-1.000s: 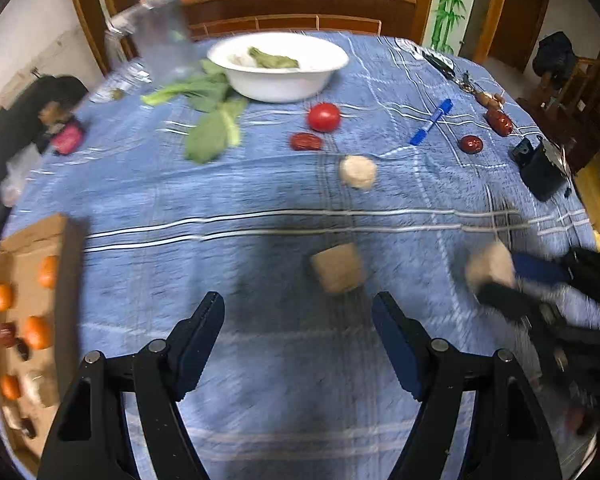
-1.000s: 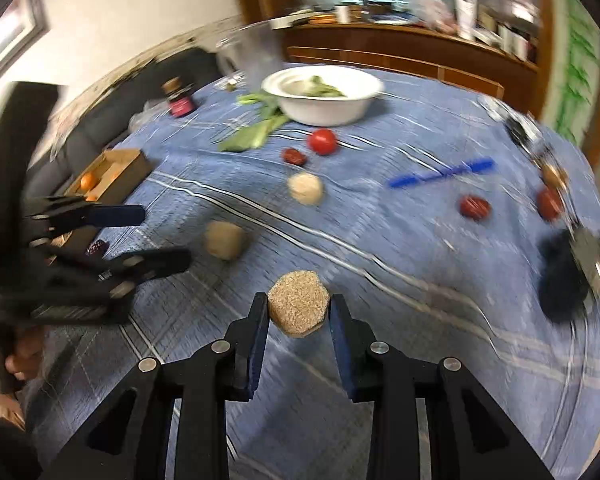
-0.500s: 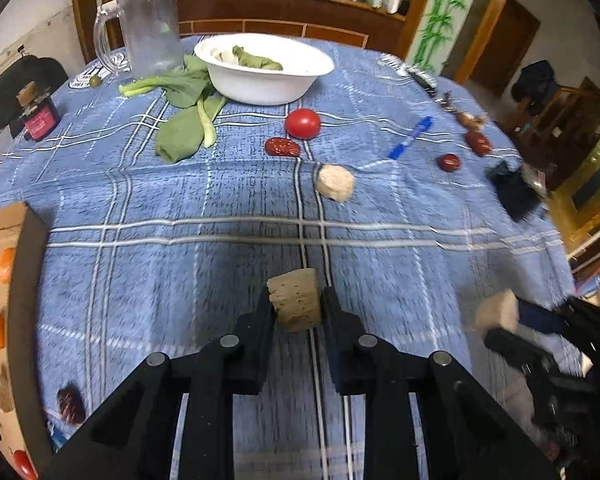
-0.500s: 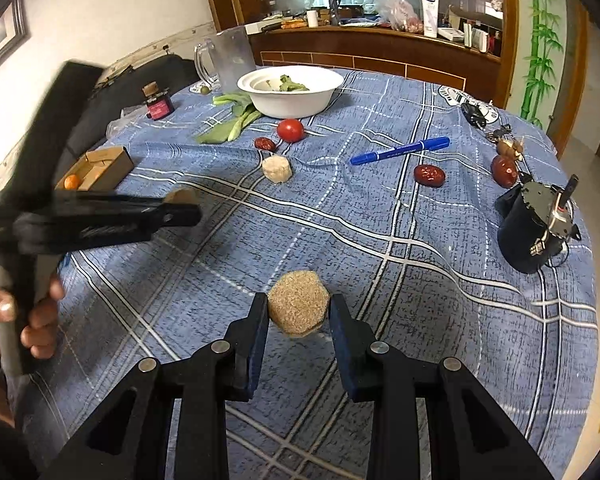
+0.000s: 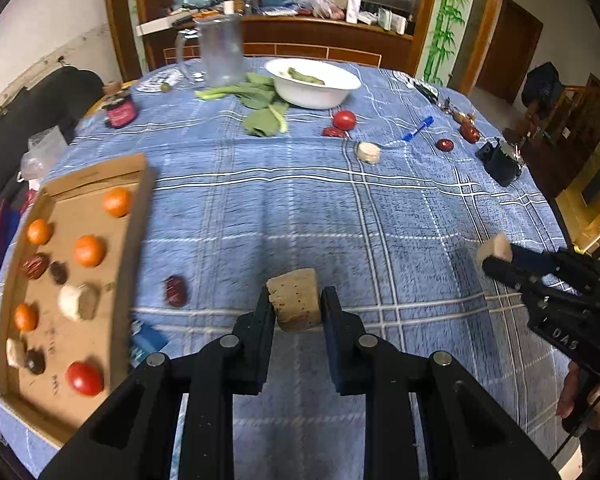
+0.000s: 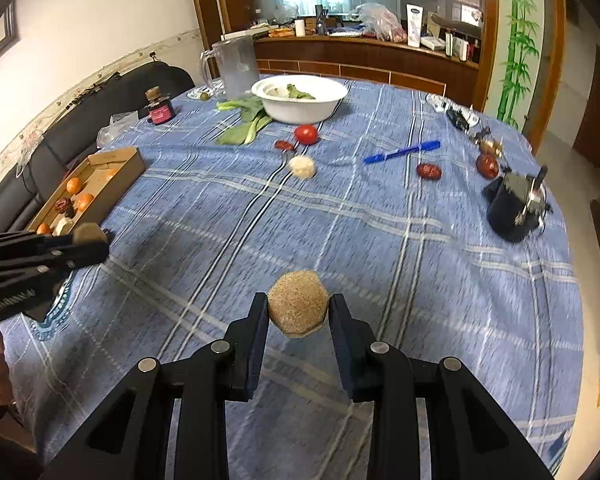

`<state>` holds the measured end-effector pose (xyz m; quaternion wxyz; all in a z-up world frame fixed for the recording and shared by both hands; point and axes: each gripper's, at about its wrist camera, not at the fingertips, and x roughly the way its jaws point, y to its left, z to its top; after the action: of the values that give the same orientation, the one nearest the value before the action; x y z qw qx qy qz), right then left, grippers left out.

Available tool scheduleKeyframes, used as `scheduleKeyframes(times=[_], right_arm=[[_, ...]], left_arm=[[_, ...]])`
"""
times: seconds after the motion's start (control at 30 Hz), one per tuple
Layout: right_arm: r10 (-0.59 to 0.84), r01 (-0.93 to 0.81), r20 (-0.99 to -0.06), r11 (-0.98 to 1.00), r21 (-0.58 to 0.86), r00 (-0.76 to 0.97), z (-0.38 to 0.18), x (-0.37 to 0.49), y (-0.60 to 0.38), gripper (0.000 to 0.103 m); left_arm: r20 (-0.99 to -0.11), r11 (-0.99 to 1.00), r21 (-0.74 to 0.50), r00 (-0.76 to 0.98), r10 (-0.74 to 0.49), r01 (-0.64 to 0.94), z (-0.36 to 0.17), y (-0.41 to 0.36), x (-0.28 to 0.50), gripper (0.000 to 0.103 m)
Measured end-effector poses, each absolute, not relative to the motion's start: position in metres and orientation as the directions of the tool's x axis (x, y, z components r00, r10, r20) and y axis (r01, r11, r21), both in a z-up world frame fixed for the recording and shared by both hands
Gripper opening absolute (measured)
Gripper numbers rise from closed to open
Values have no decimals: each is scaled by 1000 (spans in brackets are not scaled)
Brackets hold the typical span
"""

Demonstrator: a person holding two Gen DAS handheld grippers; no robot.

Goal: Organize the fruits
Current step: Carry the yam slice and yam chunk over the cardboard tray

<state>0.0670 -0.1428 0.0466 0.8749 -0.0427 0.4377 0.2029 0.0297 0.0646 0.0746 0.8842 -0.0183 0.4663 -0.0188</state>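
Left wrist view. Clamped between the two black fingers of the left gripper (image 5: 296, 306) at lower centre: one tan cork-like cylinder (image 5: 295, 298), lifted off the blue plaid tablecloth (image 5: 380, 208). At the left edge, one shallow brown cardboard tray (image 5: 140, 200) holding five small orange fruits, one red tomato, several dark red dates and pale chunks too blurred to count exactly. Just right of the tray, on the cloth, one lone dark red date (image 5: 175, 290). Upper centre: one white bowl (image 5: 320, 96), one clear plastic jug (image 5: 220, 54), one bunch of green leaves (image 5: 260, 108). Below the bowl, one red tomato (image 5: 344, 120) touching one red date (image 5: 333, 132), with one pale round chunk (image 5: 368, 152) near them. Further right, one blue pen (image 5: 418, 128). At the right edge, the right gripper (image 5: 494, 254) grasping one pale chunk of its own.

Right wrist view. Pinched between the right gripper's fingers (image 6: 298, 310) at lower centre: one sandy-brown hexagonal ball (image 6: 298, 304), held clear of the cloth. At the left edge, the left gripper (image 6: 88, 240) clenched on its cylinder, just below the tray. Mid-table: one tomato, one pale chunk, one pen, and two red dates at the right beside one dark blue cup-like object (image 6: 512, 208).
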Motion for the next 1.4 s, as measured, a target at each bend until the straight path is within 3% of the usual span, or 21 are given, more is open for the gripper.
scheduleKeyframes(times=[0.43,1.0,1.4], right_arm=[[356,-454,-784,884,107,509,58,46,-71,33],[481,-644,-752,758,98,451,82,60,61,34],[512,-731,-752,680,61,414,81,96,146,34]], left_arm=[[-790,994,-75,613,-13,-75,97,132,-3,22],[-786,941,-75,601,149,-331,99,262,-43,22],[-783,942,-80,606,142,-325,85,299,-42,23]])
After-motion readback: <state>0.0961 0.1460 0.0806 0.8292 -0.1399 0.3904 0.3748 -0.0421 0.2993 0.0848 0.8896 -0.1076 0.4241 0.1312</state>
